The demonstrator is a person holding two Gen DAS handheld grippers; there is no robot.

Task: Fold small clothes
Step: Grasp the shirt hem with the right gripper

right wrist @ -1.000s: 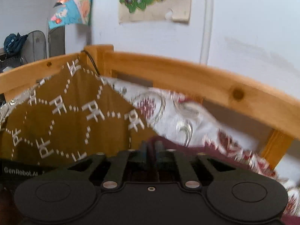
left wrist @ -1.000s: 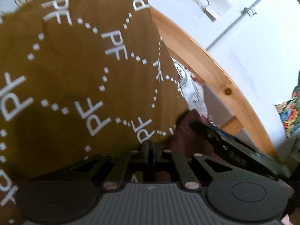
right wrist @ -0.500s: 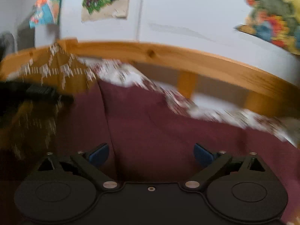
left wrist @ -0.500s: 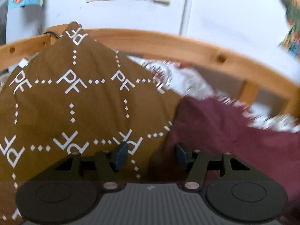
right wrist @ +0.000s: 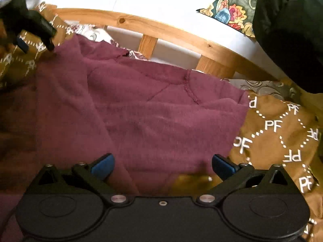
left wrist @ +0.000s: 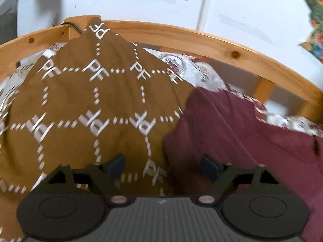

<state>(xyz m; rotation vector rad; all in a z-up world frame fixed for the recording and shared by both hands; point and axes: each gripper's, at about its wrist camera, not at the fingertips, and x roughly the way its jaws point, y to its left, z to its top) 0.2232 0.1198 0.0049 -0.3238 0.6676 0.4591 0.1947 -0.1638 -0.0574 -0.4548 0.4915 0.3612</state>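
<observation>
While both grippers hang over the bed, neither has hold of anything: left gripper (left wrist: 163, 166) jaws spread wide, blue pads (left wrist: 116, 165) with clear gap between; right gripper (right wrist: 163, 166) same, pads (right wrist: 102, 165) wide apart, nothing pinched.

Landmark = wooden bed rail (left wrist: 201, 38).

Task garments, two kinds visible:
- Brown cloth with white "PF" lettering and dotted diamond grid (left wrist: 84, 104). Left wrist view: heaped below the rail, its peak rising up against the rail near the corner post, fills the left half of the view, slightly motion-blurred. Left gripper's left pad sits over it.
- Maroon knit garment (left wrist: 242, 133), touching the brown cloth's right edge, below the rail. Right wrist view: maroon garment (right wrist: 151, 109) spread fairly flat, creased, with a stitched seam near its top edge; both right-gripper pads are over it.

Right wrist view also shows brown PF cloth (right wrist: 278, 133) right of the maroon, below the rail's right end, and more brown PF fabric at upper left under the left gripper (right wrist: 34, 30). Can't tell if those are one piece or two.

Count: 2 grippers, 1 maroon garment, 1–2 brown PF cloths.

Patterned white bedsheet (left wrist: 197, 70) shows between garments and rail. Black bulky object (right wrist: 288, 30) above the rail's right end; identity unclear.
</observation>
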